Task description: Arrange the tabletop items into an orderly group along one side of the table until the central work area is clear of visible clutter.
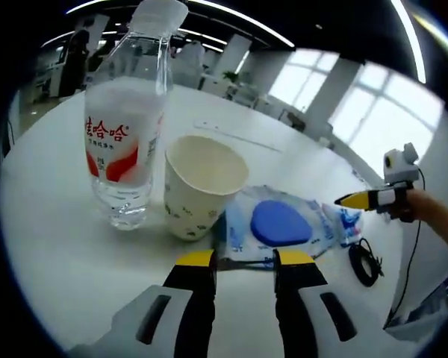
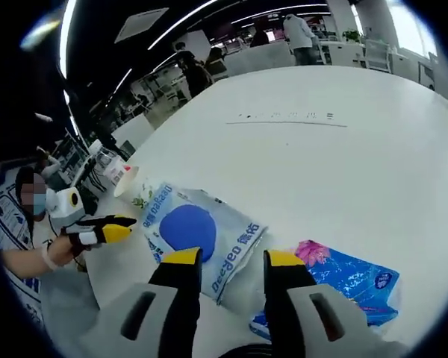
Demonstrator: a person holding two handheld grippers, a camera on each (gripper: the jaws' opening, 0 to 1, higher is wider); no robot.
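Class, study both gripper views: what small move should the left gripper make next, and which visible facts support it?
Probably ease the left gripper forward and close on the near edge of the wet-wipes pack. Its jaws stand open right at that edge, and the pack lies flat beside the paper cup and water bottle, already grouped. The right gripper hovers open over the same pack.

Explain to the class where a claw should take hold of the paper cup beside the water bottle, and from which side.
Probably pinch the paper cup at its open rim, from the side away from the water bottle: the cup stands upright, mouth free, bottle close alongside.
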